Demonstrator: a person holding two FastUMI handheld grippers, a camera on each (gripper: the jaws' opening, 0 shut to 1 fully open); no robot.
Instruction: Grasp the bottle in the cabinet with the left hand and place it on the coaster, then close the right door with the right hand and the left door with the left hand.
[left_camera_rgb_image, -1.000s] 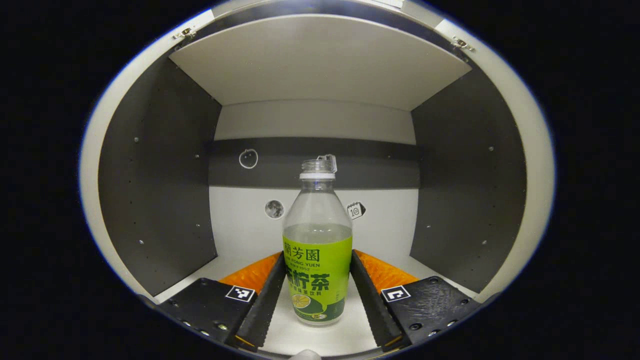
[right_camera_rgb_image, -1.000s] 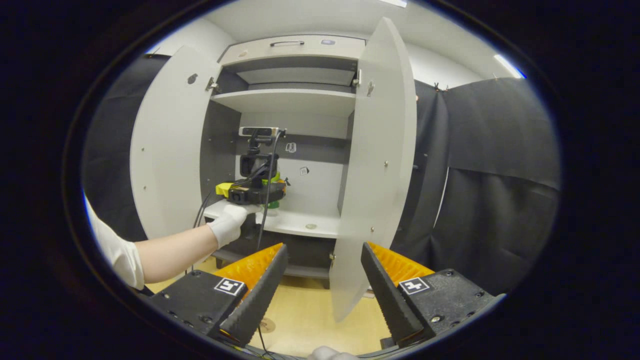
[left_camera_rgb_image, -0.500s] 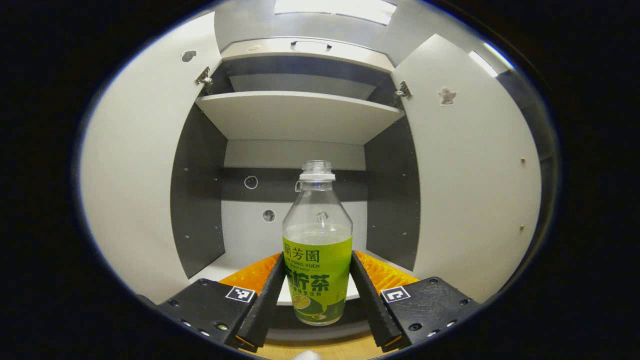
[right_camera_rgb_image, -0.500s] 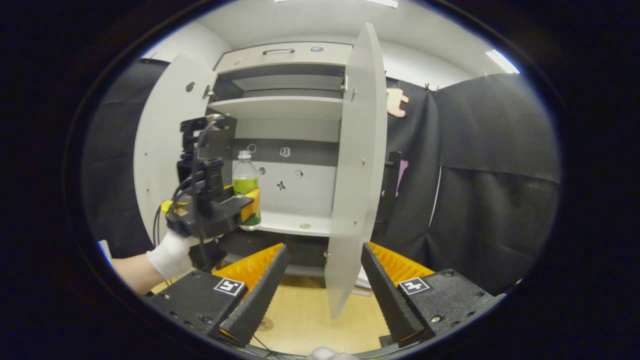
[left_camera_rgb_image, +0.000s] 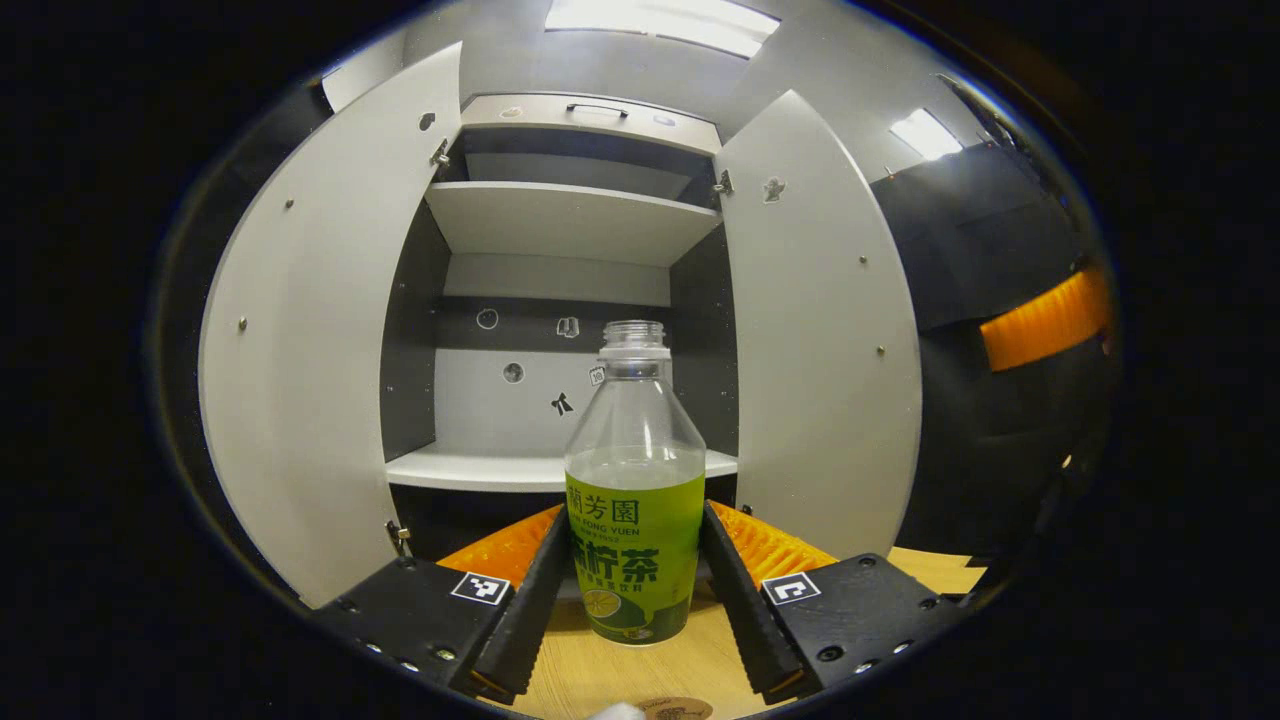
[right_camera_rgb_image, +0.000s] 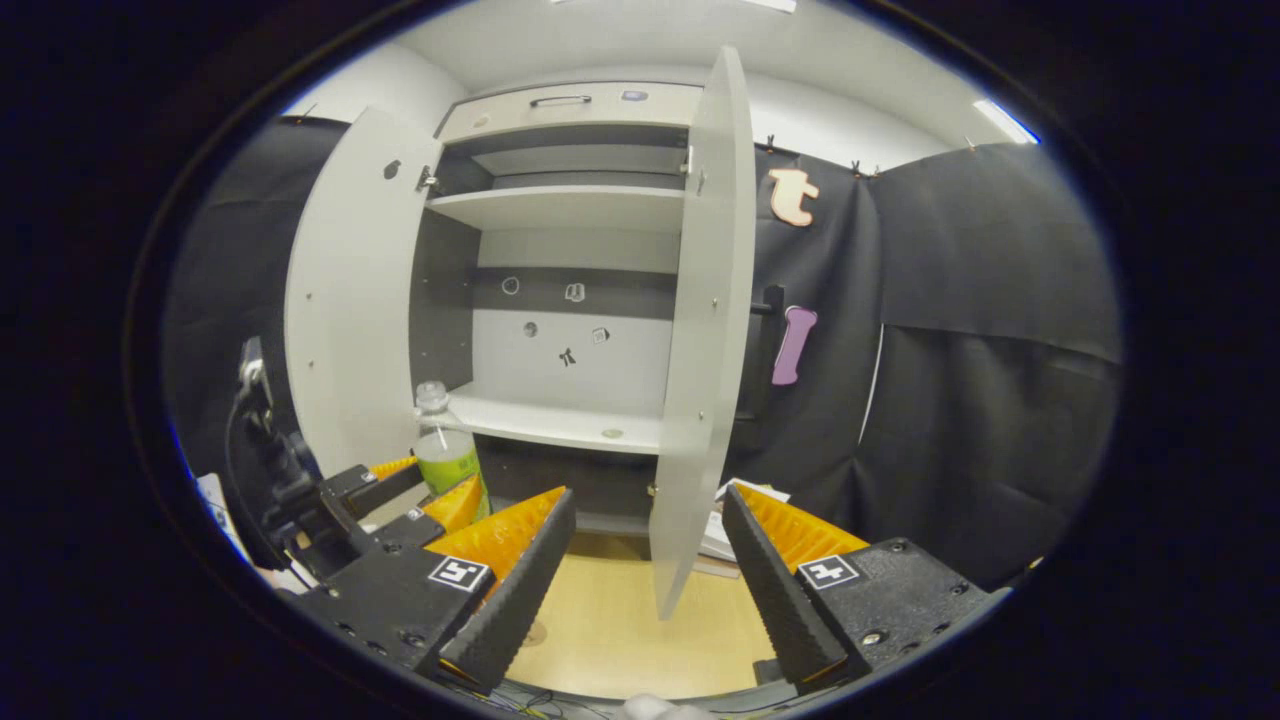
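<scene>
— Listing item one: the left gripper (left_camera_rgb_image: 635, 585). Condition?

— Both fingers pressed against the label of the bottle (left_camera_rgb_image: 635, 500); bottle upright, uncapped, pale liquid reaching about the top of the green label. In the right gripper view the same left gripper (right_camera_rgb_image: 440, 490) sits low at the left, bottle (right_camera_rgb_image: 445, 455) between its orange fingers.

— Bottle's location?

— Out of the cabinet (left_camera_rgb_image: 560, 215), held in front of it, over the light wooden surface (left_camera_rgb_image: 620, 675). Shelf (left_camera_rgb_image: 470, 468) behind it, bare where it shows.

— Item two: coaster?

— A round brown disc, taken for the coaster (left_camera_rgb_image: 675, 709), lies at the very bottom edge of the left gripper view, on the wood, nearer the camera than the bottle. Partly cut off.

— Item three: doors.

— Left door (left_camera_rgb_image: 310, 330) swung wide open. Right door (left_camera_rgb_image: 825, 340) open as well; in the right gripper view the right door (right_camera_rgb_image: 705, 330) is seen nearly edge-on.

— Item four: the right gripper (right_camera_rgb_image: 650, 580)?

— Fingers spread wide, nothing between them, apart from the right door, whose lower edge hangs in line with the gap. An orange strip at the far right of the left gripper view may be part of it; cannot tell.

— Other fittings?

— Small stickers on the cabinet's back wall; drawer with a handle (right_camera_rgb_image: 555, 101) on top.
</scene>
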